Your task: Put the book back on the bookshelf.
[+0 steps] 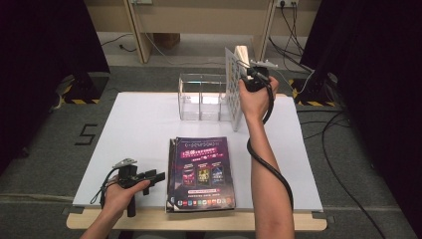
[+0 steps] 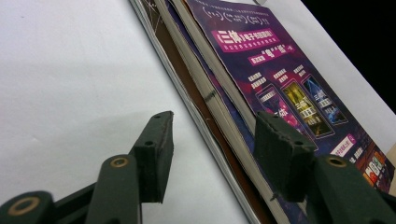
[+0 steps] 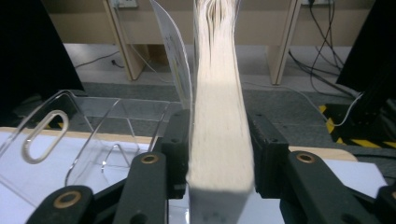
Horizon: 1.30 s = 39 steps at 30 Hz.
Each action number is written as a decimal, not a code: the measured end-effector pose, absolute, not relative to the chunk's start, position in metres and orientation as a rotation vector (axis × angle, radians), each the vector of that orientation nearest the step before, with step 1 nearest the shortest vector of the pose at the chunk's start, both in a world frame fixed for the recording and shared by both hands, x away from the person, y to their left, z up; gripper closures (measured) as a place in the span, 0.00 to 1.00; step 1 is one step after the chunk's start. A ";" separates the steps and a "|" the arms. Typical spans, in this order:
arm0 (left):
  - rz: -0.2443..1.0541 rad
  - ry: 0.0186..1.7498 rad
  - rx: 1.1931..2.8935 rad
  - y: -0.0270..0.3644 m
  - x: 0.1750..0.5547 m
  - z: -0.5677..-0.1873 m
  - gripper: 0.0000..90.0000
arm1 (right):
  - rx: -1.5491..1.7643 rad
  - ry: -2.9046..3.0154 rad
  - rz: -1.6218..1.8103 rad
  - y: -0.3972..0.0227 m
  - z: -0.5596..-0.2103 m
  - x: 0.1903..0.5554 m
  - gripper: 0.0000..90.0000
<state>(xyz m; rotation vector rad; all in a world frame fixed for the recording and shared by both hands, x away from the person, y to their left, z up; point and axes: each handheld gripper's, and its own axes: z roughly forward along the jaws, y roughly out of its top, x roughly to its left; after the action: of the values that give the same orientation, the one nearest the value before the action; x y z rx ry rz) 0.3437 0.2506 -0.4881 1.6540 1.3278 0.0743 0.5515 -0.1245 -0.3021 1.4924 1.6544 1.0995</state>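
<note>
Books are being moved from the stack [image 1: 201, 174] at the near edge of the table [image 1: 139, 129] into the clear acrylic holder [image 1: 201, 97] at the far side. One book [image 3: 219, 116] stands upright just right of the holder, between the right gripper [image 3: 219, 149] jaws, whose pads look barely pressed on it. It should be steadied before letting go. The left gripper [image 2: 212, 154] is spread, empty, beside the stack's left edge.

Glossy paper magazines [image 1: 201, 172], clear plastic organizer [image 1: 201, 97], matt white table [image 1: 134, 129]
</note>
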 end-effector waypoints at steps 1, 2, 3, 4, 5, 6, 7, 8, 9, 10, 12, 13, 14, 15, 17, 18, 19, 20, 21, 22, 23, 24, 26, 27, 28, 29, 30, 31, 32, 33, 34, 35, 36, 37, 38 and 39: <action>0.074 1.326 1.656 0.250 0.344 -0.488 0.50 | 1.494 1.654 1.104 -0.125 -0.302 0.550 0.69; 0.075 1.324 1.657 0.249 0.345 -0.488 0.49 | 1.495 1.654 1.105 -0.126 -0.302 0.548 0.68; 0.075 1.322 1.655 0.248 0.345 -0.487 0.48 | 1.502 1.651 1.113 -0.127 -0.302 0.547 0.68; 0.080 1.324 1.658 0.248 0.346 -0.487 0.47 | 1.503 1.653 1.113 -0.128 -0.302 0.545 0.67; 0.084 1.324 1.660 0.247 0.346 -0.487 0.47 | 1.500 1.657 1.114 -0.129 -0.302 0.544 0.67; 0.084 1.321 1.662 0.246 0.347 -0.487 0.46 | 1.502 1.659 1.122 -0.129 -0.303 0.542 0.67; 0.083 1.319 1.665 0.246 0.347 -0.487 0.46 | 1.498 1.665 1.117 -0.130 -0.303 0.540 0.67; 0.077 1.314 1.661 0.245 0.348 -0.487 0.46 | 1.500 1.667 1.118 -0.129 -0.303 0.539 0.66; 0.079 1.310 1.662 0.244 0.348 -0.487 0.46 | 1.497 1.672 1.117 -0.129 -0.303 0.537 0.66; 0.079 1.310 1.666 0.244 0.349 -0.486 0.46 | 1.497 1.674 1.120 -0.130 -0.303 0.535 0.66; 0.079 1.304 1.666 0.243 0.350 -0.486 0.46 | 1.493 1.673 1.126 -0.131 -0.302 0.532 0.65; 0.079 1.302 1.668 0.242 0.350 -0.486 0.46 | 1.496 1.671 1.127 -0.131 -0.302 0.531 0.65; 0.077 1.300 1.668 0.242 0.351 -0.486 0.46 | 1.493 1.678 1.126 -0.131 -0.302 0.529 0.65; 0.075 1.298 1.668 0.242 0.351 -0.486 0.47 | 1.500 1.680 1.131 -0.130 -0.302 0.527 0.65; 0.075 1.295 1.667 0.241 0.352 -0.486 0.47 | 1.505 1.683 1.135 -0.130 -0.302 0.524 0.65; 0.073 1.294 1.664 0.240 0.352 -0.485 0.47 | 1.500 1.684 1.132 -0.131 -0.302 0.523 0.65; 0.072 1.294 1.666 0.240 0.352 -0.485 0.47 | 1.499 1.686 1.132 -0.131 -0.303 0.521 0.65; 0.074 1.293 1.665 0.240 0.351 -0.485 0.47 | 1.499 1.686 1.135 -0.131 -0.303 0.519 0.65; 0.077 1.292 1.665 0.240 0.351 -0.485 0.47 | 1.498 1.685 1.137 -0.132 -0.303 0.518 0.65; 0.078 1.292 1.665 0.239 0.351 -0.486 0.47 | 1.504 1.682 1.145 -0.133 -0.304 0.515 0.64; 0.079 1.293 1.665 0.239 0.351 -0.486 0.47 | 1.497 1.686 1.146 -0.134 -0.304 0.514 0.64; 0.077 1.295 1.664 0.239 0.351 -0.486 0.47 | 1.500 1.687 1.145 -0.134 -0.304 0.513 0.64; 0.079 1.294 1.665 0.239 0.351 -0.486 0.47 | 1.503 1.691 1.148 -0.136 -0.304 0.509 0.64; 0.078 1.293 1.666 0.239 0.351 -0.486 0.47 | 1.499 1.691 1.145 -0.137 -0.304 0.508 0.64; 0.077 1.293 1.666 0.238 0.351 -0.486 0.47 | 1.494 1.694 1.139 -0.138 -0.304 0.506 0.64; 0.077 1.292 1.667 0.238 0.350 -0.486 0.47 | 1.495 1.696 1.138 -0.139 -0.304 0.504 0.63; 0.077 1.291 1.667 0.238 0.350 -0.486 0.47 | 1.496 1.699 1.136 -0.140 -0.305 0.503 0.63; 0.077 1.293 1.666 0.237 0.350 -0.486 0.47 | 1.499 1.700 1.136 -0.140 -0.305 0.502 0.63; 0.078 1.293 1.666 0.237 0.350 -0.486 0.47 | 1.501 1.704 1.135 -0.141 -0.305 0.500 0.63; 0.077 1.295 1.665 0.237 0.350 -0.486 0.47 | 1.499 1.708 1.136 -0.141 -0.305 0.499 0.63; 0.077 1.296 1.663 0.237 0.349 -0.486 0.47 | 1.501 1.707 1.136 -0.142 -0.306 0.498 0.63; 0.078 1.298 1.663 0.237 0.349 -0.486 0.47 | 1.500 1.710 1.135 -0.143 -0.306 0.497 0.63; 0.079 1.300 1.663 0.238 0.348 -0.486 0.47 | 1.501 1.710 1.137 -0.143 -0.306 0.495 0.63; 0.079 1.301 1.663 0.238 0.348 -0.486 0.47 | 1.502 1.710 1.141 -0.144 -0.307 0.495 0.63; 0.080 1.302 1.659 0.238 0.348 -0.486 0.47 | 1.502 1.712 1.143 -0.144 -0.307 0.493 0.63; 0.082 1.305 1.659 0.239 0.347 -0.486 0.47 | 1.500 1.715 1.143 -0.144 -0.307 0.492 0.63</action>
<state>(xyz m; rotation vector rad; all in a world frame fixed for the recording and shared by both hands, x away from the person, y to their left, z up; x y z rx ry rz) 0.3473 0.2389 -0.4864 1.6590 1.3049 0.0820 0.4921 -0.1443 -0.3072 1.5000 1.7150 1.1430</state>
